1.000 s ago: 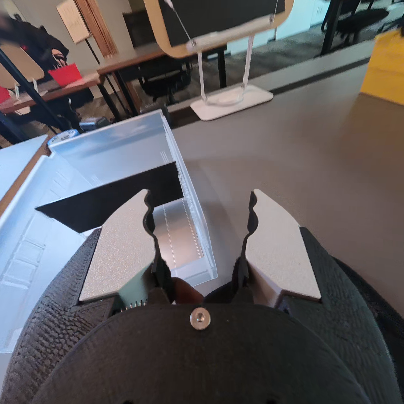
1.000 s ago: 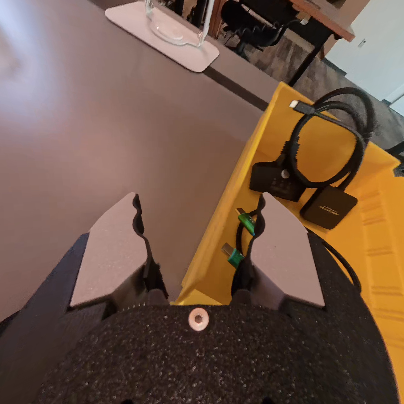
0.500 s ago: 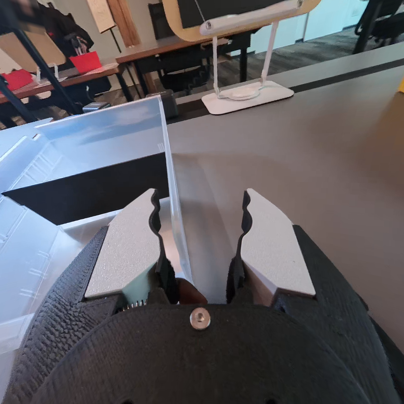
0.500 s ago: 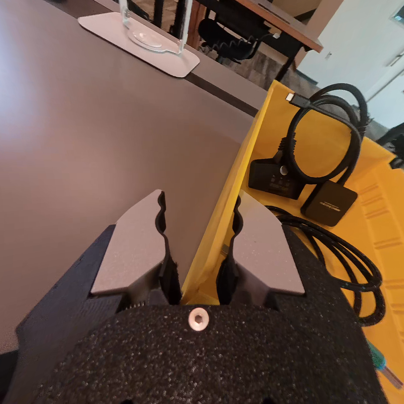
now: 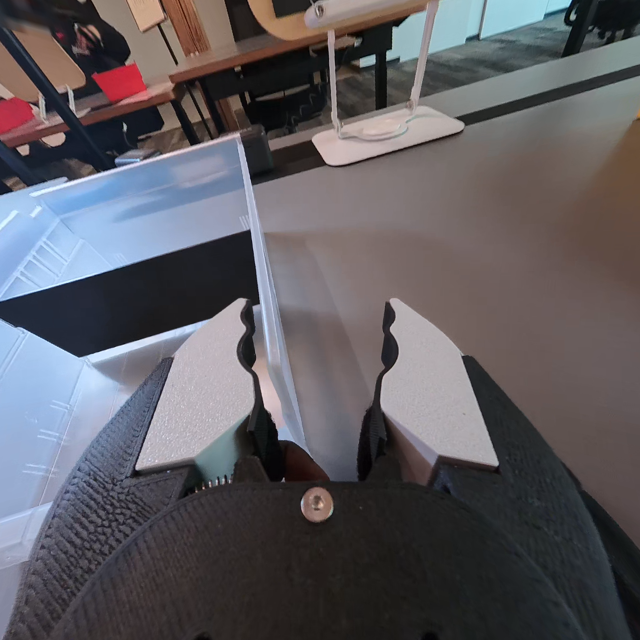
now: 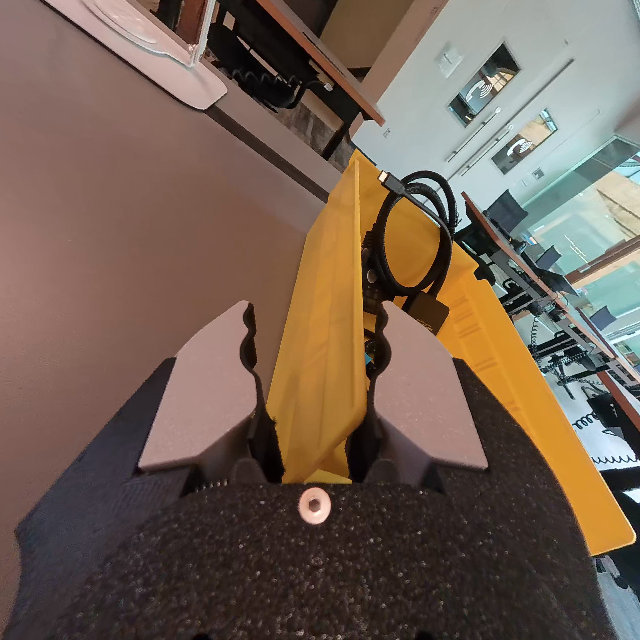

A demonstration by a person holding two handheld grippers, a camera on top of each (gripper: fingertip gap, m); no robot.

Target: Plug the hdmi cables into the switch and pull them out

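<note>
My right gripper straddles the left wall of a yellow bin, and its jaws press on that wall. Inside the bin lie a coiled black HDMI cable, the black switch, partly hidden by the wall, and a small black box. My left gripper is open and straddles the right wall of a clear plastic bin. That wall sits near the left finger, with a gap to the right finger. A black divider crosses the clear bin.
Both bins stand on a grey-brown table. A white stand base with clear legs sits at the far edge; it also shows in the right wrist view. Other desks and chairs stand behind.
Both grippers moved forward onto their bin walls and narrowed their jaws. The right view has since rolled strongly and dropped lower along the yellow wall. The left gripper barely moved in the last half second.
</note>
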